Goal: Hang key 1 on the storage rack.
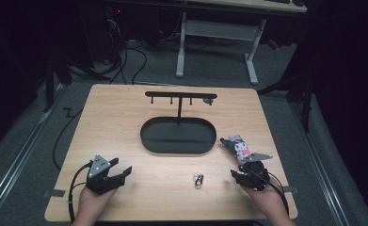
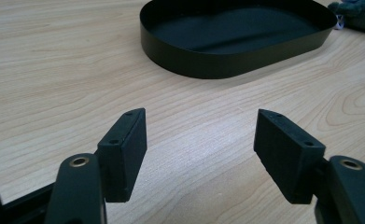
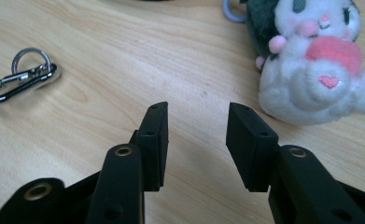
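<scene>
You have 1 light wooden table [image 1: 125, 117] in front of you, bearing 1 black oval metal tray [image 1: 178, 135] with 1 black T-shaped hanging rack [image 1: 180, 96] rising from it; the rack seems to carry 3 small pegs, though they are tiny from above. There is 1 white-and-pink plush toy with dark ears [image 3: 318, 60], 1 silver carabiner clip with a ring [image 3: 21, 77], and 2 black two-jaw grippers, left [image 1: 120, 169] and right [image 1: 236, 175].
</scene>
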### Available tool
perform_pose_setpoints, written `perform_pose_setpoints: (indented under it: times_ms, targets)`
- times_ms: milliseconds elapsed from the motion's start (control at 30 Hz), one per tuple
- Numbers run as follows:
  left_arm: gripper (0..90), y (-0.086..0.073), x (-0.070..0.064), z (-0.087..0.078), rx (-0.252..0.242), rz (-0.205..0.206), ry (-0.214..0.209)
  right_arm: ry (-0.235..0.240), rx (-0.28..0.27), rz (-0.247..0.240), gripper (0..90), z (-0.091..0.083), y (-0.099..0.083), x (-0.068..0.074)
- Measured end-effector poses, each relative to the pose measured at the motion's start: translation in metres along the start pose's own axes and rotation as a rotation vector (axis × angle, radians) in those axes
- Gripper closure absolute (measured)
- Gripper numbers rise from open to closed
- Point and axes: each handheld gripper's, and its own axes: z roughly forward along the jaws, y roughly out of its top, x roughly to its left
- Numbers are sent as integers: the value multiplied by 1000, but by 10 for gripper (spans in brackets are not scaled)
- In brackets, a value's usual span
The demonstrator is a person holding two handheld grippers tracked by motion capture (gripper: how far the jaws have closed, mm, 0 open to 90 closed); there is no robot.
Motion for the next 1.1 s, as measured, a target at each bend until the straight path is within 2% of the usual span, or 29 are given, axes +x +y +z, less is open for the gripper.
perform_pose_setpoints:
  times_ms: [233,533,567,633,667,700,767,833,1000,1100]
  targets:
    - [353,1,-5,1,1,33,-8,8,79,-36,540,-5,8,-6]
    - [353,0,-6,1,2,46,-13,32,158,-64,487,-2,17,-9]
    - [353,0,-5,1,2,46,-15,40,185,-62,480,-1,19,-11]
    - [353,0,-5,1,1,47,-16,44,196,-59,469,0,20,-12]
    - [354,0,-5,1,1,48,-16,53,223,-44,448,0,22,-14]
    - [354,0,-6,1,0,49,-17,53,223,-44,448,0,22,-14]
    - [353,0,-6,1,-1,54,-19,52,267,-37,406,-1,23,-20]
    - [354,0,-6,2,0,58,-20,49,287,-35,375,-1,23,-25]
    - [354,-1,-7,2,6,60,-25,42,317,-33,329,-1,26,-35]
    - [355,-1,-8,2,6,60,-28,38,328,-16,302,0,28,-43]
